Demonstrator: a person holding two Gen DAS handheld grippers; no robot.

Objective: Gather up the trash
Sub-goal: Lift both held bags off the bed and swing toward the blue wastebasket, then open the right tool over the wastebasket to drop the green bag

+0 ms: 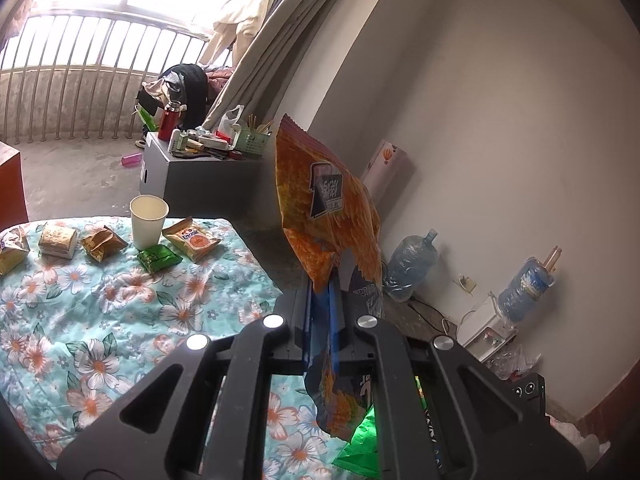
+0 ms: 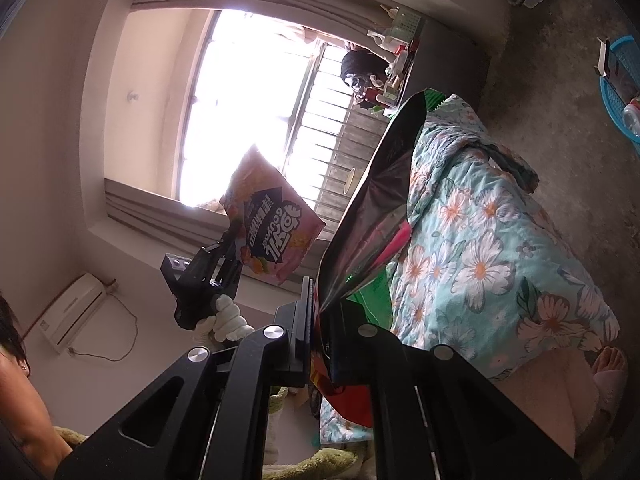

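Left claw [image 1: 334, 280] pinched an orange bag [image 1: 320, 196]; right claw [image 2: 320, 304] pinched a dark bag [image 2: 376, 208]. Collection appeared underway. Next, wrappers [image 1: 158, 258] and cup [image 1: 148, 220] beyond the left claw probably needed gathering.

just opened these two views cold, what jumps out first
The orange snack bag stands tall in the middle of the left view, pinched in the left hand-held gripper. Behind it to the left, a white paper cup and small wrappers sit on the flowered blue cloth. In the right view, the right hand-held gripper clamps a dark foil bag, with the bright window behind.
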